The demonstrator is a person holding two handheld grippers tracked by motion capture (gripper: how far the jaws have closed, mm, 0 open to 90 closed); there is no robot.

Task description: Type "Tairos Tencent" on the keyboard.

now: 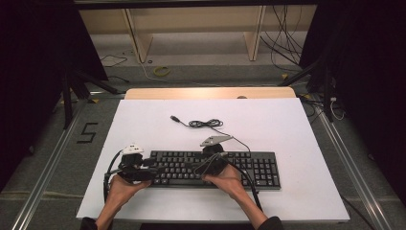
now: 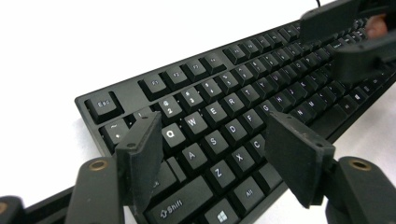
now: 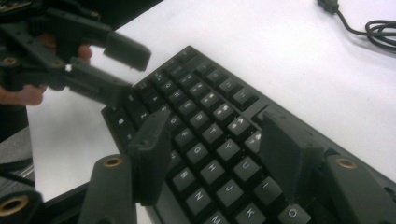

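I have both grippers, left [image 1: 146, 165] and right [image 1: 203, 165], spread apart over the keyboard [image 1: 239, 168] lying flat on the bench [image 1: 297, 129], apparently released, so next I'd lift clear.

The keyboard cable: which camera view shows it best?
The high view: the cable lies in full on the white table behind the keyboard, plug and coil included. The right gripper view catches just plug and coil at its top right corner; the left gripper view, hardly any.

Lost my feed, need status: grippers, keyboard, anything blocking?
Left gripper open, right gripper open, both over keyboard, holding nothing. Keyboard flat on table. Cable behind, clear.
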